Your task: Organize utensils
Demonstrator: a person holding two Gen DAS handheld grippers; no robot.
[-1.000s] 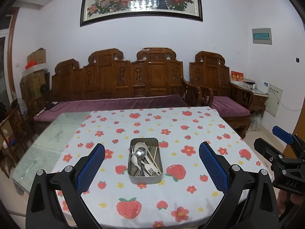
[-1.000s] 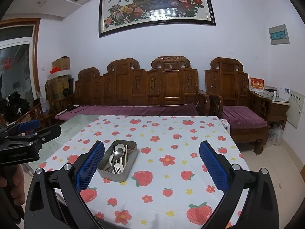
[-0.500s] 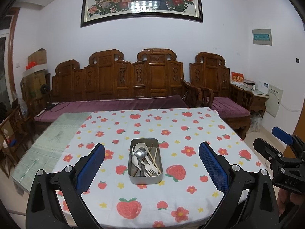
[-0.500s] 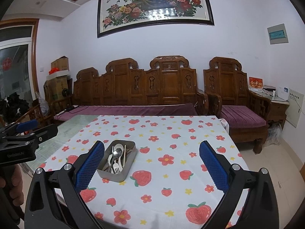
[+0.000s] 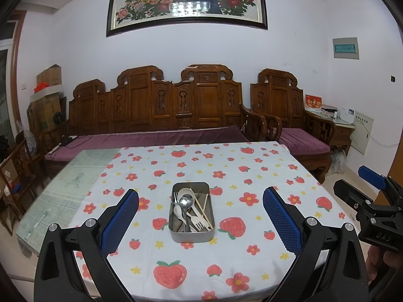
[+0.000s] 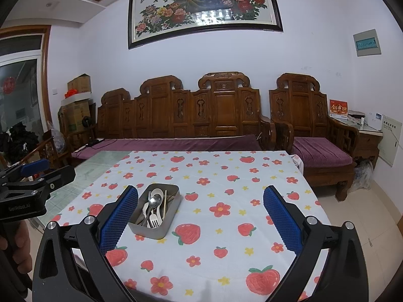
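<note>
A metal tin (image 5: 176, 235) stands near the front middle of the table, on a strawberry-print cloth (image 5: 226, 171). It holds a steel spoon (image 5: 186, 200), a white fork (image 5: 197, 222), white spoons and wooden chopsticks (image 5: 201, 207). My left gripper (image 5: 200, 217) is open and empty, held above the table's front edge with the tin between its fingers in view. My right gripper (image 6: 200, 216) is open and empty, to the right of the tin (image 6: 148, 231). Each gripper shows at the edge of the other's view.
A carved wooden sofa (image 5: 161, 110) with purple cushions stands behind the table. A wooden armchair (image 5: 289, 115) and a side table (image 5: 340, 125) stand at the right. Bare glass tabletop (image 5: 63, 188) lies left of the cloth. Cardboard boxes (image 5: 47, 100) stack at the far left.
Both grippers have drifted slightly; the tin sits a little more centred in the right wrist view. Both stay open and empty.
</note>
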